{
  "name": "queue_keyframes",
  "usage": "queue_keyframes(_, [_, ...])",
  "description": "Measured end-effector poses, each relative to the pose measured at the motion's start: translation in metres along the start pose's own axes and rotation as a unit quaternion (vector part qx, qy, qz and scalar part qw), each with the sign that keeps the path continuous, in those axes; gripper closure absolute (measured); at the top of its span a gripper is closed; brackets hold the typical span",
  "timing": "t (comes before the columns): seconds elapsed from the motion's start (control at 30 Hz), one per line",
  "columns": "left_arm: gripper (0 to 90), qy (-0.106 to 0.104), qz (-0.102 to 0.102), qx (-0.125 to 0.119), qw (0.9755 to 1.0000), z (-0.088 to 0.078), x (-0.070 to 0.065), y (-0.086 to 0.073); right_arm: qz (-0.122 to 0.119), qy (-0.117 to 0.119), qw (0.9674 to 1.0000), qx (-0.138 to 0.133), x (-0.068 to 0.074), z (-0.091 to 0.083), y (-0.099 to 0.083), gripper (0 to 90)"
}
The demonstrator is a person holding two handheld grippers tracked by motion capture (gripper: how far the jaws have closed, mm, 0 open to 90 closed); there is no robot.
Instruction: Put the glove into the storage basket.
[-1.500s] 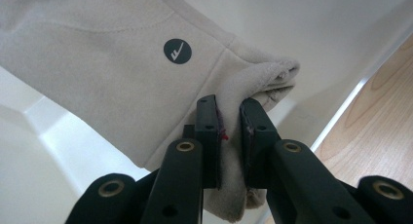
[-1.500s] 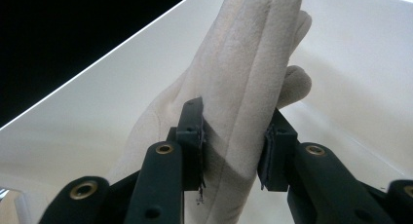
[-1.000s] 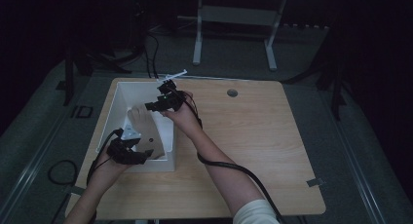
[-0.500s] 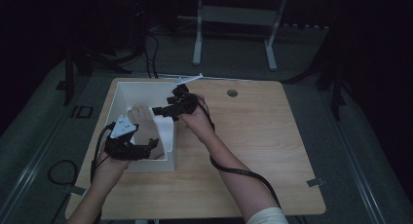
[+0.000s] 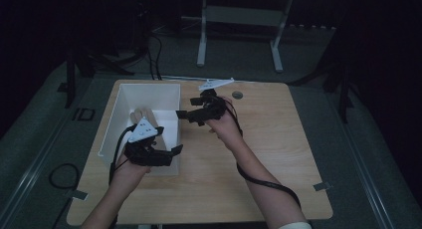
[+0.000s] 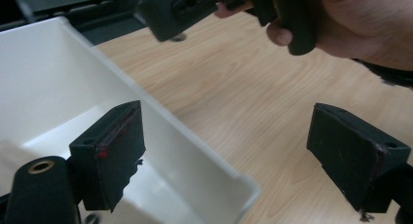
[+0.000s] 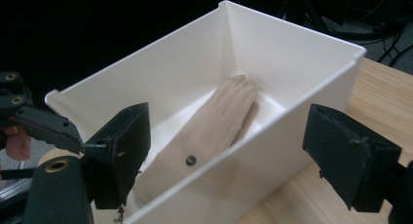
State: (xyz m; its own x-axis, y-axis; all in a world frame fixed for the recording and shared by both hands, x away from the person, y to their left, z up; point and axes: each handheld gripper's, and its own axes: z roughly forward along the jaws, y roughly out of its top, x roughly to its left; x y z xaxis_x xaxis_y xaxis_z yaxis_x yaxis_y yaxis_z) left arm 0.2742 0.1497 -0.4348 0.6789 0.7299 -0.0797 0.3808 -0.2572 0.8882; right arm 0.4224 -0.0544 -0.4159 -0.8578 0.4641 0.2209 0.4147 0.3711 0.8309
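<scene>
A white open box (image 5: 149,85) stands on the left part of the wooden table (image 5: 268,154). A wooden model hand (image 7: 209,126) lies flat inside it, fingers toward the far corner, also visible from above (image 5: 142,113). My left gripper (image 5: 174,154) hovers over the box's near right corner, and its own view (image 6: 234,156) shows its jaws wide apart above the box wall (image 6: 195,151) and bare table. My right gripper (image 5: 189,118) hangs just right of the box, pointing at it, jaws spread (image 7: 234,156). Both pairs of jaws have just been opening, and nothing is gripped between them.
A small round grommet (image 5: 237,95) sits near the table's far edge. The person's right forearm (image 5: 259,174) crosses the table's middle. A metal table frame (image 5: 239,15) stands on the dark floor behind, and a cable loop (image 5: 59,176) lies on the floor at the left.
Both grippers have drawn back from inside the box. The right one moved right, out over the table, and the left rose toward the near corner. The wooden hand stays in the box.
</scene>
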Motion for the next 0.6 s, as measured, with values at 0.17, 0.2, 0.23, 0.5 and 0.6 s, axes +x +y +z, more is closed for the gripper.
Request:
queue_keyframes(0.17, [14.3, -0.021, 0.013, 0.001, 0.9997, 0.015, -0.017, 0.008, -0.002, -0.009, 1.0, 0.0, -0.005, -0.019, -0.012, 17.2])
queue_keyframes(0.2, [14.3, -0.024, 0.015, 0.004, 0.9996, 0.017, -0.019, 0.009, 0.0, -0.01, 1.0, 0.0, -0.007, -0.024, -0.016, 17.2])
queue_keyframes(0.23, [14.3, -0.026, 0.019, 0.005, 0.9995, 0.019, -0.022, 0.01, 0.001, -0.011, 0.9999, 0.0, -0.008, -0.027, -0.018, 17.2])
queue_keyframes(0.5, [14.4, -0.057, 0.045, 0.007, 0.9973, 0.036, -0.042, 0.016, 0.01, -0.024, 0.9996, -0.004, -0.021, -0.05, -0.038, 17.6])
queue_keyframes(0.6, [14.4, -0.074, 0.057, 0.016, 0.9955, 0.046, -0.052, 0.015, 0.012, -0.033, 0.9994, 0.0, -0.029, -0.059, -0.052, 17.8])
